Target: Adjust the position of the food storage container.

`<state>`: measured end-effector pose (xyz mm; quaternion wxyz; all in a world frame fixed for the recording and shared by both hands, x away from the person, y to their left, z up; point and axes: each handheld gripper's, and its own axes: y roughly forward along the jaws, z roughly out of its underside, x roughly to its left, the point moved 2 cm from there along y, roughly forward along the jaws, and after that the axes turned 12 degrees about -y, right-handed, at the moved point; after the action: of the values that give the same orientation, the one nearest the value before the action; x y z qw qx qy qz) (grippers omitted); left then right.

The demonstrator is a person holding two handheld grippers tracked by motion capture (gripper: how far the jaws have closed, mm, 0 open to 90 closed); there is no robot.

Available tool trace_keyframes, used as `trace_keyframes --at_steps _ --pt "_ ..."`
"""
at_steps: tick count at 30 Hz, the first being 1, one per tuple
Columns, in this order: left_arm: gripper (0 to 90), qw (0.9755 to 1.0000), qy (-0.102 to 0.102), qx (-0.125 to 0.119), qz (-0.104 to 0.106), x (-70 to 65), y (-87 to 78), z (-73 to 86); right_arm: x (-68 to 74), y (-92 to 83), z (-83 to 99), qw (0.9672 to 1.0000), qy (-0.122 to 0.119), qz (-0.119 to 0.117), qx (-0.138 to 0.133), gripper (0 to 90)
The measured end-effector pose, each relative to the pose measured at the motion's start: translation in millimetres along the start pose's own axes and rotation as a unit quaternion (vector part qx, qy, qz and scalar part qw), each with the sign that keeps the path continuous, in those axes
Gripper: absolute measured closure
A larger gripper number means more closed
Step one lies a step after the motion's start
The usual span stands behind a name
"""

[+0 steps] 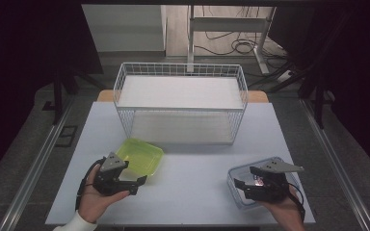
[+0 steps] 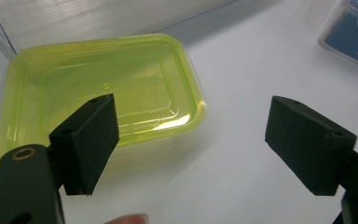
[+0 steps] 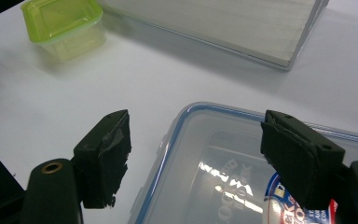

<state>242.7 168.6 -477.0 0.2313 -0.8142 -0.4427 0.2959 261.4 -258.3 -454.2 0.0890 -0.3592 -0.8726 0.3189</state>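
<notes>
The left gripper (image 1: 136, 185) hovers open beside the green container (image 1: 141, 157). The right gripper (image 1: 243, 185) hangs open over the clear lidded box (image 1: 235, 174), gripping nothing.

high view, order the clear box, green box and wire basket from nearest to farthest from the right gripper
1. clear box, directly under the right gripper, near right of the table.
2. green box, across on the left, by the left gripper.
3. wire basket, at the table's far side.

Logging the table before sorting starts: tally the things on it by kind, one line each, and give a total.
Lidded plastic boxes: 2, the green box and the clear box with blue seal
Wire baskets: 1, the white wire basket
Total: 3
</notes>
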Motion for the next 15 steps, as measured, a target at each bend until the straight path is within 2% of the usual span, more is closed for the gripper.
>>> trace_keyframes --at_steps 11,15 --pt "16.6 1.0000 0.003 0.006 0.004 -1.4 4.4 -1.2 -4.6 -4.6 4.1 0.9999 0.007 0.006 0.006 27.6" --pt "16.5 1.0000 0.001 0.007 0.004 0.6 5.0 -1.7 -11.8 -9.9 7.1 0.9992 0.008 0.029 0.028 32.5"
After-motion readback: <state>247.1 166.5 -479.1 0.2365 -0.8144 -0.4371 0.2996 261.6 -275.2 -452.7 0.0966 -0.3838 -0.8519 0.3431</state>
